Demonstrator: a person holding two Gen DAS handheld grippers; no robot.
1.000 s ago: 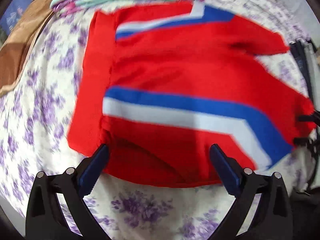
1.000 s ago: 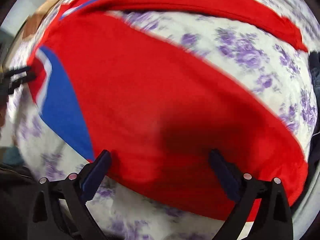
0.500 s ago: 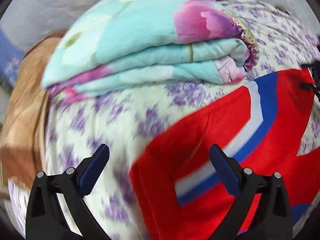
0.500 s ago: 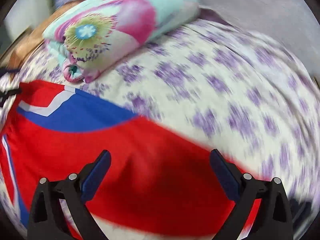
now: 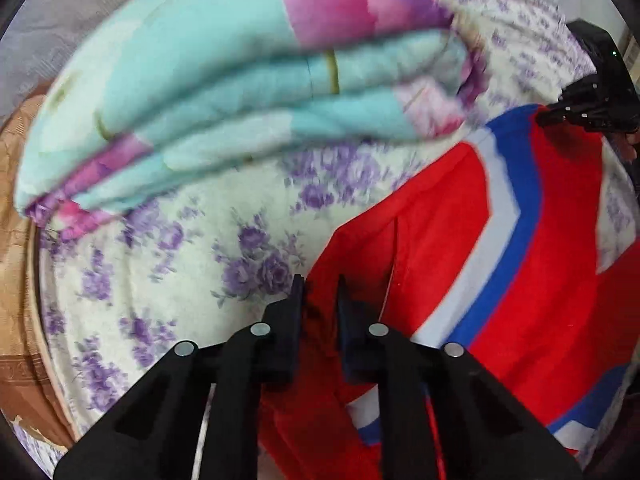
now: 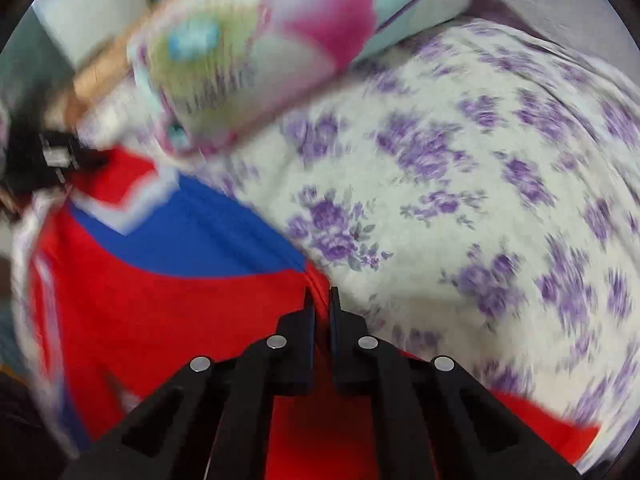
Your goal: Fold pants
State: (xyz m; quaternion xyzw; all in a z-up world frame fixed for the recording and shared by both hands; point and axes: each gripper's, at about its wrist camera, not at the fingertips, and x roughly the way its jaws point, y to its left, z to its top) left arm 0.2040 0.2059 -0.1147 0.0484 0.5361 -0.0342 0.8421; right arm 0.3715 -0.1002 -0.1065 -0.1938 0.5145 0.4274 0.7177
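Each hand-held gripper [image 5: 319, 286] [image 6: 321, 298] is matte black plastic with four round silver screws.

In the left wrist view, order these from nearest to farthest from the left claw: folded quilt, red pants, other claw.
1. red pants: gripped in the left claw.
2. folded quilt: ahead, upper left.
3. other claw: far right edge.

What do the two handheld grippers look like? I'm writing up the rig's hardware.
Both match. The left gripper and right gripper have matte black plastic linkage arms with triangular cut-outs and round silver pivot pins. Each ends in two flat, dark blue fingers. No cables, sleeves or markings show.
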